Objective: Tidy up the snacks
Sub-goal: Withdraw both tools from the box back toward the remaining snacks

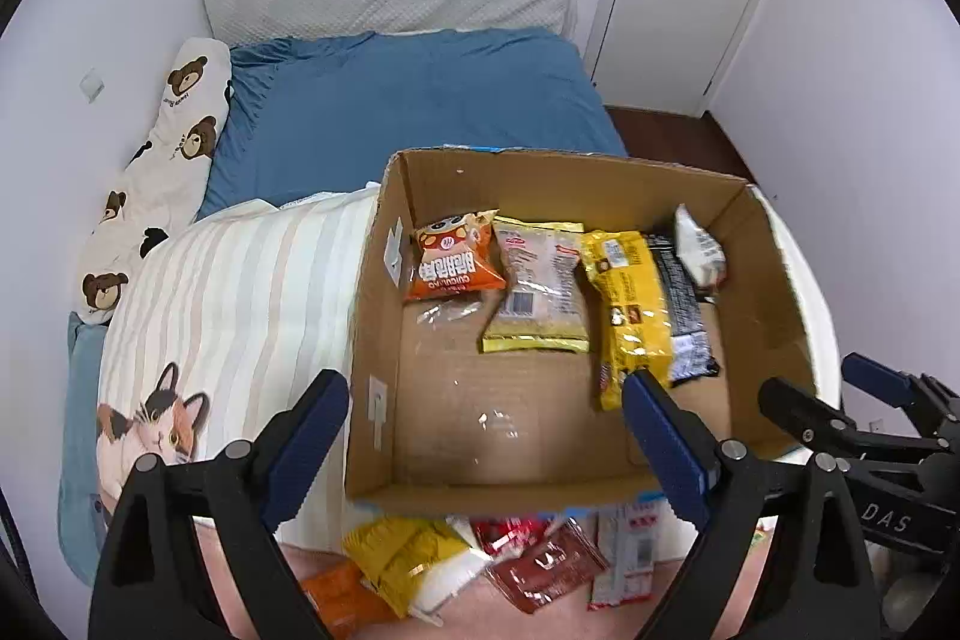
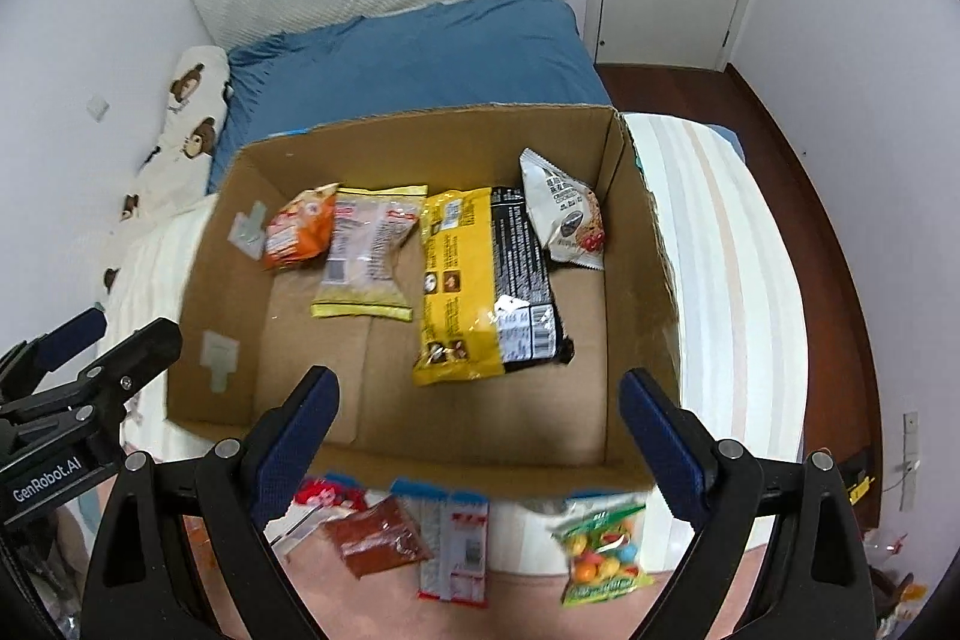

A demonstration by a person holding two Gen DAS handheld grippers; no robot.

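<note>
Open brown cardboard box (image 2: 636,232) is sitting on the striped quilt (image 1: 240,292) of the bed, directly ahead of both sets of jaws.

Done so far, judging by the lay: a row of packets is lying along the far wall of the box. From the left: an orange snack bag with a cartoon face (image 1: 453,259), a clear packet with yellow edging (image 1: 540,292), a long yellow wrapper (image 1: 633,310), a black wrapper (image 1: 684,316) beside it, and a white pouch leaning in the far right corner (image 2: 564,208). The near half of the box floor is bare.

Left to do: several packets are lying loose on the pinkish cover (image 2: 528,604) below the near box wall, beneath and between the jaws. These include a dark red sachet (image 2: 381,538), a white-and-red strip pack (image 2: 456,550), a green bag of coloured candies (image 2: 603,550), and a yellow packet (image 1: 402,556). An orange one (image 1: 339,598) is probably there too, though it is blurred at the frame edge. Task is roughly half through.

Left gripper (image 1: 486,442) is hovering above the near left edge of the box, jaws wide, nothing between them. Right gripper (image 2: 480,430) is hanging over the near wall, jaws equally wide and empty. Both are angled down, and the two tools are sitting close side by side.
</note>
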